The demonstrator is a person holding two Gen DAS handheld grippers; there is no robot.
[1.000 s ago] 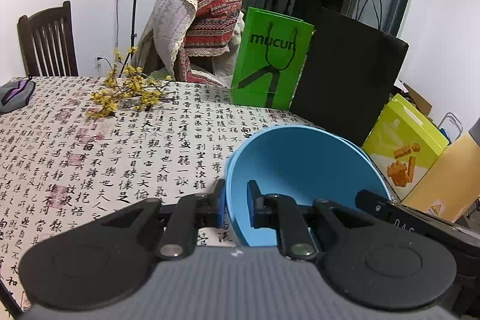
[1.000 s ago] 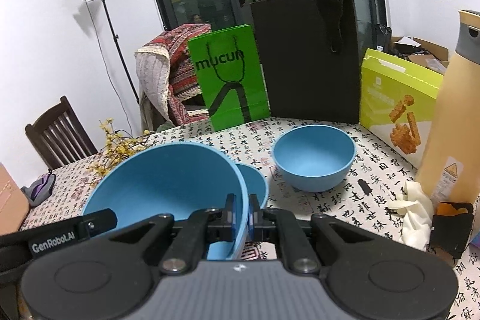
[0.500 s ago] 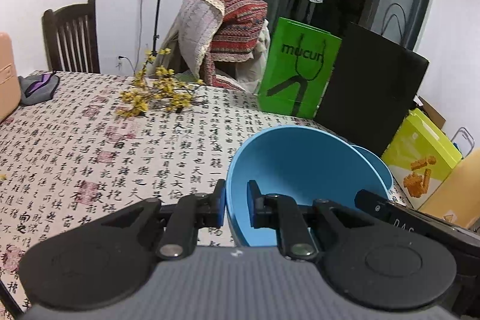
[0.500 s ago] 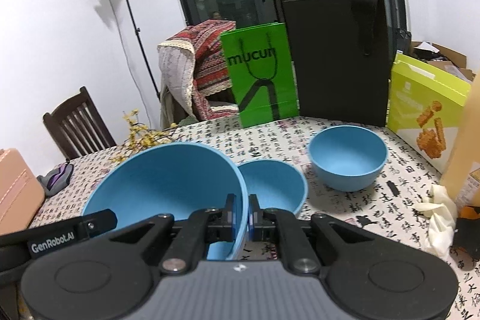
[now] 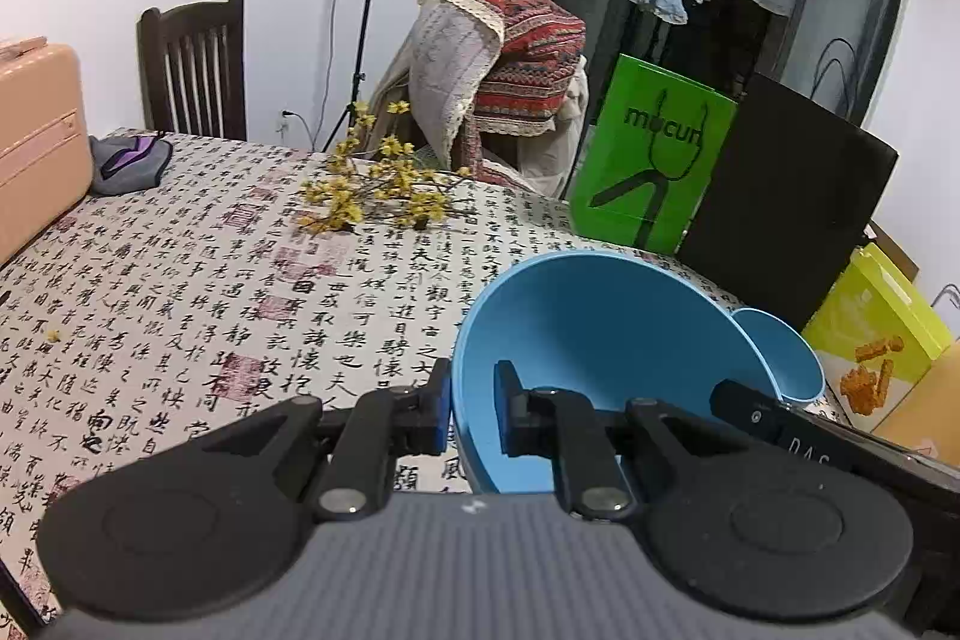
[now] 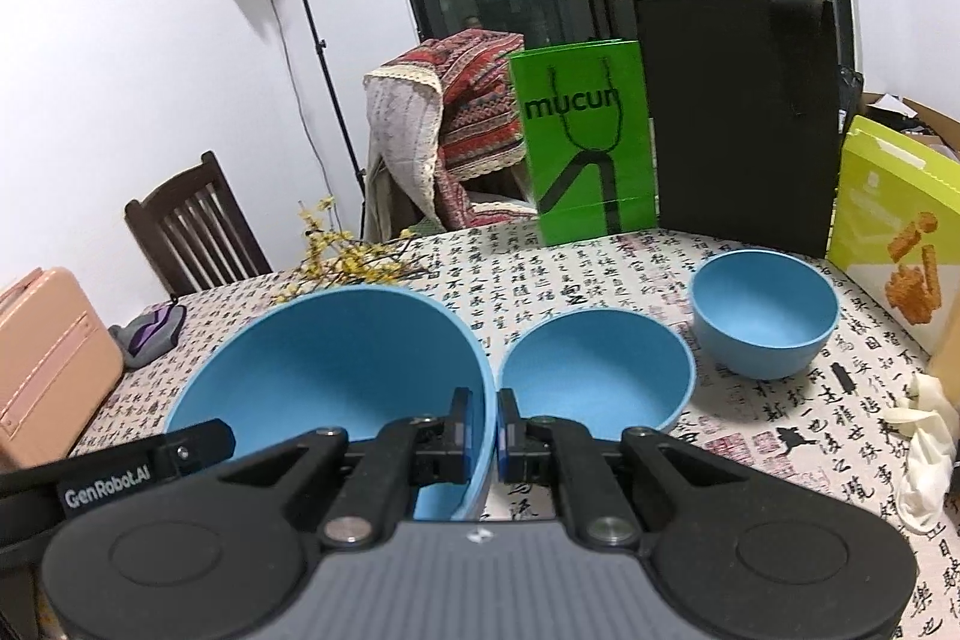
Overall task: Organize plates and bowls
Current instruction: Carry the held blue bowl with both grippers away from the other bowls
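- Both grippers have carried the large blue plastic bowl (image 6: 324,370) leftward across the calligraphy-print tablecloth (image 5: 180,316); the peach hard case (image 5: 36,142) has come into view.
- Left gripper (image 5: 472,397) pinches the bowl's left rim; right gripper (image 6: 483,427) is clamped on its right rim.
- Mid-sized blue bowl (image 6: 600,370) sits just beside it, and the small deep blue bowl (image 6: 765,319) is further right.
- Open cloth lies leftward, up to the yellow flower sprig (image 5: 378,187).
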